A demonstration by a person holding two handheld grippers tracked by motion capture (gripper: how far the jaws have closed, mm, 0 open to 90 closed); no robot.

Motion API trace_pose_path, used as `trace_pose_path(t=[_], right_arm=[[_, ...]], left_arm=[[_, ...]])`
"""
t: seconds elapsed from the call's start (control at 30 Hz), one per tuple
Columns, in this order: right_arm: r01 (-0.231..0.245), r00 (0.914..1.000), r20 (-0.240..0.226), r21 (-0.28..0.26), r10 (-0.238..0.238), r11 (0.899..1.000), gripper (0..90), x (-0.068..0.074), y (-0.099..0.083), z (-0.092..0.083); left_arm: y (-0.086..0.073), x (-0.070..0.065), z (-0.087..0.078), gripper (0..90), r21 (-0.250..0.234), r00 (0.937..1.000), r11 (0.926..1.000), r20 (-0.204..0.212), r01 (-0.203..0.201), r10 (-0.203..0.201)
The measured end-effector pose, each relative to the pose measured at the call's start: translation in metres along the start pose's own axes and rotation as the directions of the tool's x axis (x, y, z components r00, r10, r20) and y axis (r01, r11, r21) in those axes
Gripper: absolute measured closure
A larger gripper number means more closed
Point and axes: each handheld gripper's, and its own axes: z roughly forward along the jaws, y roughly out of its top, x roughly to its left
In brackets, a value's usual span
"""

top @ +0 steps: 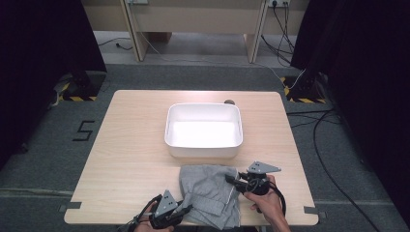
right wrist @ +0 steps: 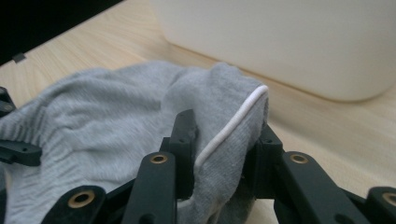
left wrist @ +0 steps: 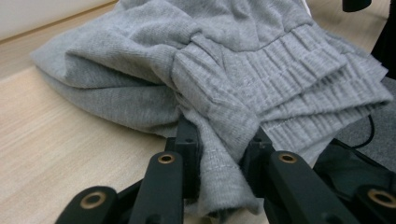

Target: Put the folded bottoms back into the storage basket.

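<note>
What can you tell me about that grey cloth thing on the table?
The grey cloth looks like soft knit clothing, folded into a rumpled pile. It has a ribbed, stretchy band and a thin white trim along one edge. It lies on the table's near edge, just in front of the white tub. The left gripper pinches its ribbed end; the right gripper pinches the trimmed corner.

Both grippers (top: 187,209) (top: 231,180) clamp grey garment (top: 209,193); white tub (top: 203,130) behind.
</note>
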Motion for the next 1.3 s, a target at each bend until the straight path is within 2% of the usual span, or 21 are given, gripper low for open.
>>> trace_pose_path(t=[0.1,0.3,0.4,0.57,0.67,0.7,0.83,1.0,1.1,1.3], right_arm=[[0.007,0.9999,-0.01,-0.027,-0.007,1.0,69.9,0.005,0.004,-0.006],[0.027,0.9995,-0.014,-0.054,-0.028,0.998,70.4,0.013,0.012,-0.013],[0.036,0.9991,-0.019,-0.079,-0.038,0.996,70.5,0.017,0.018,-0.02],[0.068,0.9974,-0.017,-0.126,-0.07,0.99,70.8,0.024,0.032,-0.032],[0.079,0.9965,-0.016,-0.137,-0.082,0.987,70.9,0.027,0.038,-0.035],[0.087,0.9957,-0.018,-0.154,-0.091,0.984,70.9,0.029,0.044,-0.037],[0.096,0.9945,-0.024,-0.174,-0.102,0.98,70.9,0.033,0.054,-0.041],[0.108,0.9926,-0.032,-0.209,-0.117,0.972,71.0,0.035,0.067,-0.048],[0.123,0.9908,-0.027,-0.226,-0.132,0.966,71.0,0.036,0.084,-0.051],[0.127,0.9898,-0.035,-0.23,-0.138,0.965,71.0,0.033,0.105,-0.053]], left_arm=[[0.004,-0.003,-0.005,74.3,-0.013,0.9997,0.9999,0.021,-0.011,0.012],[0.011,-0.008,-0.015,74.5,-0.035,0.9992,0.9989,0.025,-0.032,0.032],[0.017,-0.008,-0.019,74.5,-0.053,0.9991,0.9984,0.037,-0.02,0.022],[0.027,-0.008,-0.03,74.5,-0.078,0.9988,0.9966,0.04,-0.027,0.03],[0.036,-0.007,-0.038,74.5,-0.096,0.9986,0.9952,0.048,-0.02,0.024],[0.04,-0.006,-0.042,74.5,-0.116,0.9986,0.9932,0.051,-0.009,0.015],[0.051,-0.004,-0.05,74.5,-0.13,0.998,0.9914,0.06,-0.01,0.018],[0.065,-0.001,-0.057,74.5,-0.141,0.9975,0.9898,0.062,-0.023,0.032],[0.076,0.002,-0.061,74.4,-0.151,0.9975,0.9878,0.055,-0.035,0.044],[0.094,0.008,-0.068,74.5,-0.174,0.9974,0.9832,0.035,-0.055,0.062]])
